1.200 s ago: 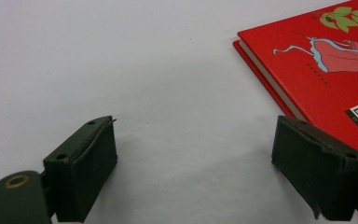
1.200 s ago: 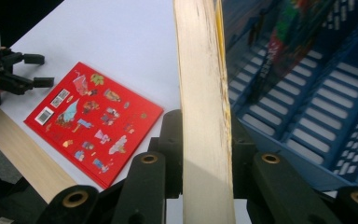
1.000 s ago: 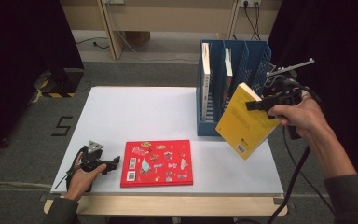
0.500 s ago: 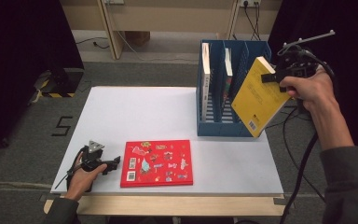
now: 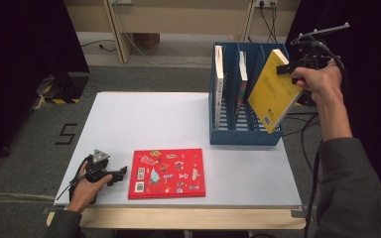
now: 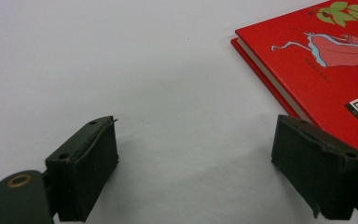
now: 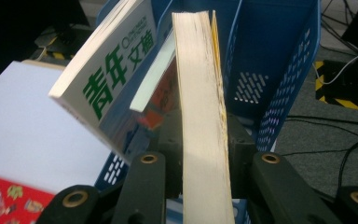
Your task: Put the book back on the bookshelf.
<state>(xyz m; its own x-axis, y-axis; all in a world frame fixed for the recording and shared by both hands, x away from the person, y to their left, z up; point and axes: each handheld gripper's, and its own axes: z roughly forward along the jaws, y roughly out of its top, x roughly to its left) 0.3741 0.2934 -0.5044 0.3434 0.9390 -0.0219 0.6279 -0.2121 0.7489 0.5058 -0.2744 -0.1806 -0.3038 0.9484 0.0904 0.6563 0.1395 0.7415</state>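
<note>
Right gripper view: my right gripper (image 7: 204,154) clamps the yellow book (image 7: 200,116), page edge rising between its 2 fingers (image 7: 170,140).

Four books (image 5: 167,173), one blue rack (image 5: 245,135)

White table (image 5: 144,124) in front of me: red book (image 5: 167,173) lies flat near edge, blue rack (image 5: 243,133) stands far right.

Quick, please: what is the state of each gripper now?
Left gripper: open, holding nothing, beside the red book.
Right gripper: closed on the yellow book.
</note>
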